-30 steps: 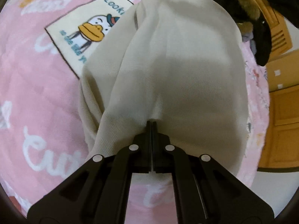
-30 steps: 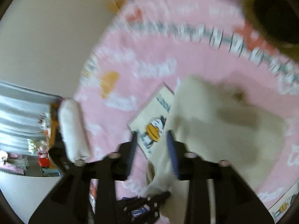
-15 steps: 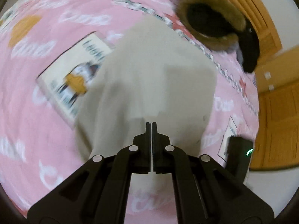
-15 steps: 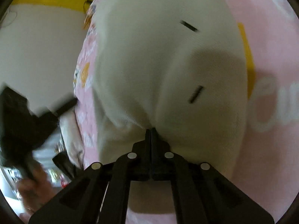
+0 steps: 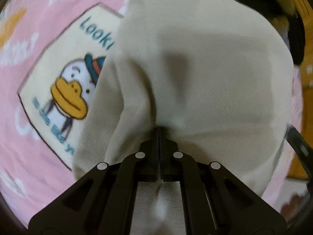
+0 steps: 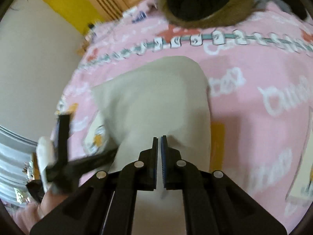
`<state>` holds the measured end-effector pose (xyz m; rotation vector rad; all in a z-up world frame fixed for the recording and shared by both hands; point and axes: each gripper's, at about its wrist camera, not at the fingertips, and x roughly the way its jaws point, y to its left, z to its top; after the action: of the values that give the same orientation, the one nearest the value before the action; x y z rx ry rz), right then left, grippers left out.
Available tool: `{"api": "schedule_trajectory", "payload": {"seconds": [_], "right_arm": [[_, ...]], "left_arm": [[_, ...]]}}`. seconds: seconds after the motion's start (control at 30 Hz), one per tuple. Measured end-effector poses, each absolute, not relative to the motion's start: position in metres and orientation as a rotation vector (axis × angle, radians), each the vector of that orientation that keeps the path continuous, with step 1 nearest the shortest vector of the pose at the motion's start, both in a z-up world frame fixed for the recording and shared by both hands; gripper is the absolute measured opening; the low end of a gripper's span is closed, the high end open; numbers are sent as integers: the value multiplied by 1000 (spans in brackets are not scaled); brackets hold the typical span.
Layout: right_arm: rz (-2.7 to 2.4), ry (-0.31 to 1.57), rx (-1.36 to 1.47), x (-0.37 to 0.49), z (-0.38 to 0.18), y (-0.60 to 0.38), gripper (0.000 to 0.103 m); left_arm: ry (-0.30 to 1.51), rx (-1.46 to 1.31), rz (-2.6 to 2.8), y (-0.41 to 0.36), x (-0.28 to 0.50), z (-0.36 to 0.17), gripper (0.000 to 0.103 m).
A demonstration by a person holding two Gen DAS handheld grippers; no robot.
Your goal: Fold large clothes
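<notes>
A beige garment [image 5: 205, 74] lies on a pink printed bedspread [image 5: 39, 15]. My left gripper [image 5: 158, 131] is shut on a bunched edge of the beige garment, which rises in folds from the jaws. In the right wrist view the garment [image 6: 156, 101] lies folded flat in front of my right gripper [image 6: 159, 139]. The right jaws stand a narrow gap apart over the cloth's near edge, and no cloth shows pinched between them. The left gripper [image 6: 64, 164] also shows at the lower left of that view.
A duck picture panel [image 5: 64, 82] is printed on the bedspread, left of the garment. A dark fur-trimmed coat [image 6: 205, 2] lies at the far edge of the bed. A wooden door [image 6: 109, 2] and a yellow wall stand beyond. A wall lies left.
The right gripper was shut on the cloth half a second ago and now its jaws have parted slightly, with the garment lying flat. The left gripper stays shut on the cloth and has moved closer.
</notes>
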<state>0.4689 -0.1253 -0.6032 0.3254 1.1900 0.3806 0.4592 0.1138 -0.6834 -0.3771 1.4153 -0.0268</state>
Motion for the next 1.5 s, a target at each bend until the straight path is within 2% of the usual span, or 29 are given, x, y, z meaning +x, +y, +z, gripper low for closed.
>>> {"api": "schedule_trajectory", "payload": {"seconds": [0.03,0.13,0.2,0.27,0.37,0.47,0.53,0.67,0.73,0.8,0.9,0.97,1.0,1.03,1.1,1.13,1.27,1.33,1.4,1.47,1.5], "right_arm": [[378,1228,286,484,-609,-130,0],[325,1329,154,517,-641,-114,0],[271,1402,209,523,-643,-118,0],[227,1407,200,511,-619,-115,3],[267,1310,276,467,-571,-113,6],[261,1239,315,395,-538,-118,7],[283,1260,323,364,-546,-117,7],[313,1380,294,345,-610,-109,4],[325,1395,285,348,-638,-105,3],[353,1406,319,350,-627,-109,4],[416,1345,394,350,-590,-135,12],[397,1263,387,360,-570,-153,27],[382,1213,416,374,-562,-165,44],[386,1187,443,388,-560,-172,53],[387,1156,455,433,-563,-180,48],[383,1148,449,455,-566,-181,33],[324,1213,316,530,-604,-157,11],[334,1253,294,547,-629,-147,8],[351,1220,240,547,-630,-139,8],[373,1183,224,537,-618,-143,15],[376,1173,260,531,-613,-149,38]], "left_arm": [[1422,-378,-30,115,460,-685,3],[1447,-361,-54,113,464,-684,3],[1451,-384,-57,114,461,-673,2],[1424,-481,-89,121,445,-646,2],[1377,-526,-146,118,407,-609,2],[1452,-551,-93,118,381,-626,2],[1501,-513,-57,119,376,-646,2],[1547,-372,-26,105,389,-659,2],[1559,-336,13,96,395,-654,2],[1488,-384,21,93,400,-626,2],[1378,-416,0,85,428,-581,2],[1371,-419,-20,77,460,-573,2],[1378,-427,-2,76,473,-577,2],[1394,-421,23,85,479,-583,2],[1443,-430,84,87,488,-607,2],[1461,-423,115,86,492,-613,2],[1523,-382,185,105,490,-657,2],[1532,-434,178,116,488,-671,2],[1540,-434,146,119,490,-675,3],[1540,-408,93,115,493,-672,2],[1531,-392,39,114,491,-666,2]]}}
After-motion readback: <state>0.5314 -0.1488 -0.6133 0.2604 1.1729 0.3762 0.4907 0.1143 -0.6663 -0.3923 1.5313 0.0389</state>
